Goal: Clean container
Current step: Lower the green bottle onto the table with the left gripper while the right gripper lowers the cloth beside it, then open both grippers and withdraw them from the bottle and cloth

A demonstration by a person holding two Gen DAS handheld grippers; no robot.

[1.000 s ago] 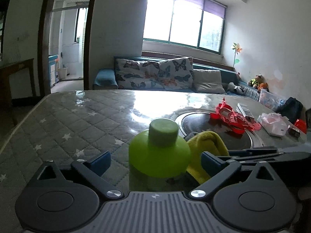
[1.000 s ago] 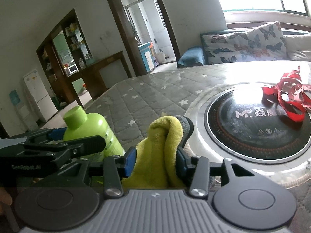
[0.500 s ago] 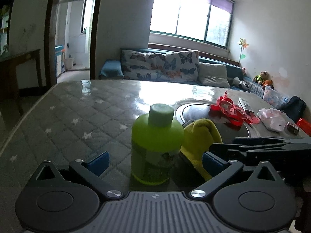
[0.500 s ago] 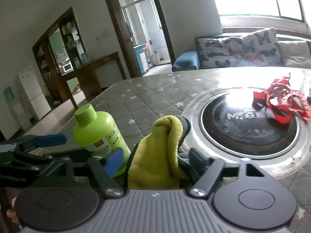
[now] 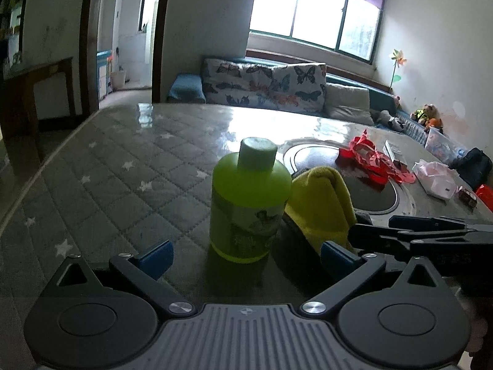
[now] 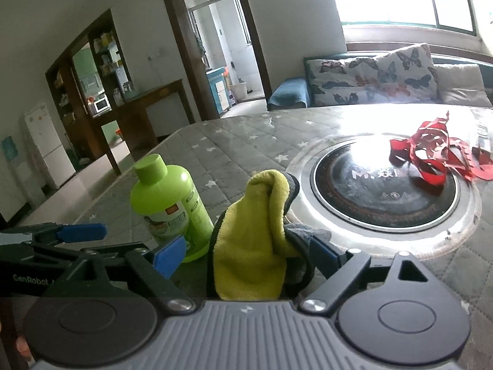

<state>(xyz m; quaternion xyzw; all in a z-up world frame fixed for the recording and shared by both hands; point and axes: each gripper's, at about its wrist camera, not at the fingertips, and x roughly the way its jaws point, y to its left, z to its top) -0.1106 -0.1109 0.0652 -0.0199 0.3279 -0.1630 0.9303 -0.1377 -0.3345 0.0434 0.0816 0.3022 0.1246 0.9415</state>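
- Two grippers are seen spread wide: the left gripper (image 5: 245, 256) is empty, clear of the green bottle (image 5: 249, 200).
- The right gripper (image 6: 248, 254) jaws have just been opening; the yellow cloth (image 6: 255, 240) is released, slumped between the pads.
- Both are set down near the tabletop's (image 5: 123, 166) near edge, touching; wiping is judged finished.
- Bottle: smooth plastic, round, capped. Cloth: soft, fuzzy, crumpled.

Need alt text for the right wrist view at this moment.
A crumpled yellow cloth stands between the open right gripper, whose jaws have just been opening. A green bottle stands upright just left of it on the quilted table, near a round black cooktop.
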